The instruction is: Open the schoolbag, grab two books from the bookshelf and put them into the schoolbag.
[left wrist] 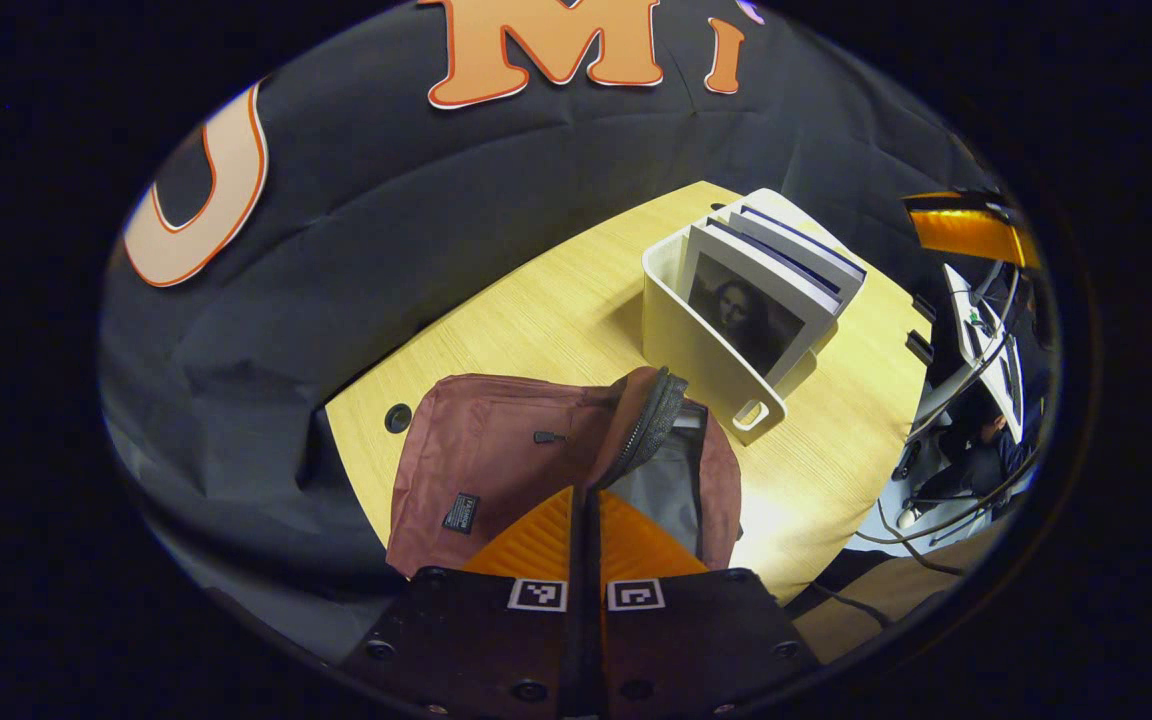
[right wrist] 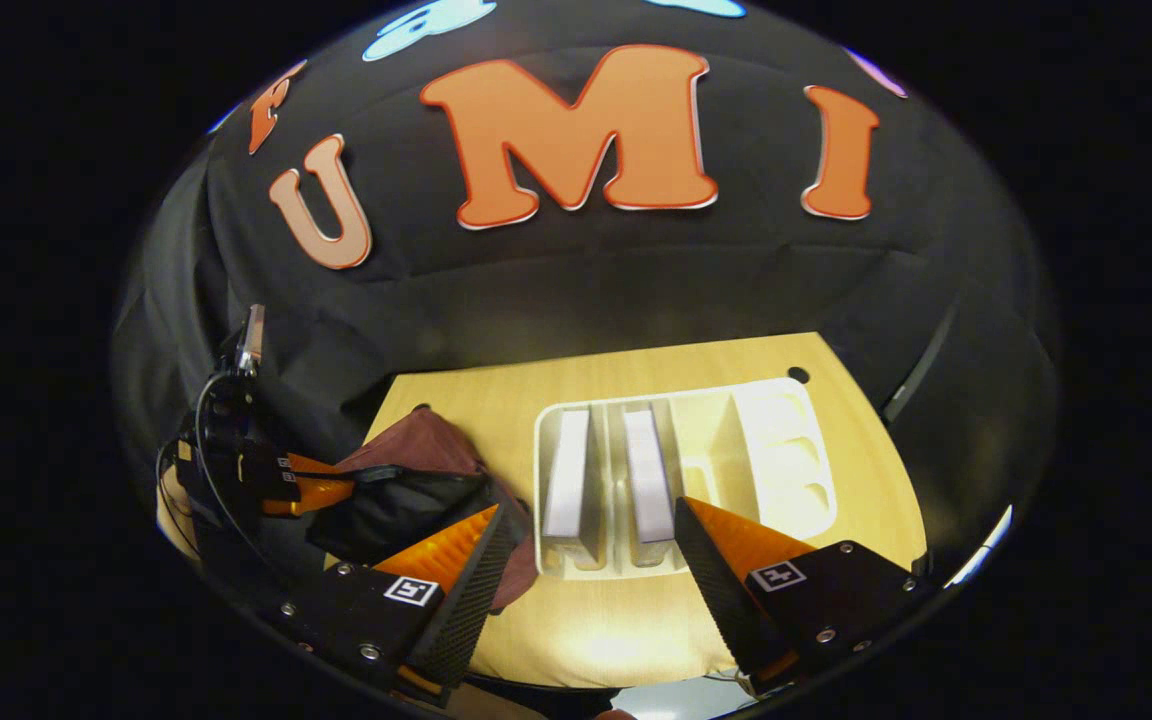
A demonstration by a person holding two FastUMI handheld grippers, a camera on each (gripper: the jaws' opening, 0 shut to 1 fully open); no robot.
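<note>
A: Schoolbag first. Left gripper sits right over it, fingers pressed together; the lifted flap edge with the zipper runs down to the fingertips. Whether both fingers pinch the fabric, I cannot tell. In the right gripper view that same gripper is at the bag's dark open mouth.

B: And the right gripper?

A: Spread wide, holding nothing, above the near end of the bookshelf. Two books stand upright on edge in separate slots, tops toward the camera.

B: Where does everything sit?

A: All on the wooden table. Bag on the left part, the white shelf just beside it on its right, apart from it.

B: Handling?

A: My judgement: the bag is soft cloth, limp, and will sag shut unless the flap is held up. The books look thin with stiff covers, light, perhaps a bit slick. Best hold is across the top edge of one book, fingers on both faces, then lift straight up out of the slot.

B: Risk?

A: Dividers are close; a wide finger could catch the slot wall or the neighbouring book.
</note>
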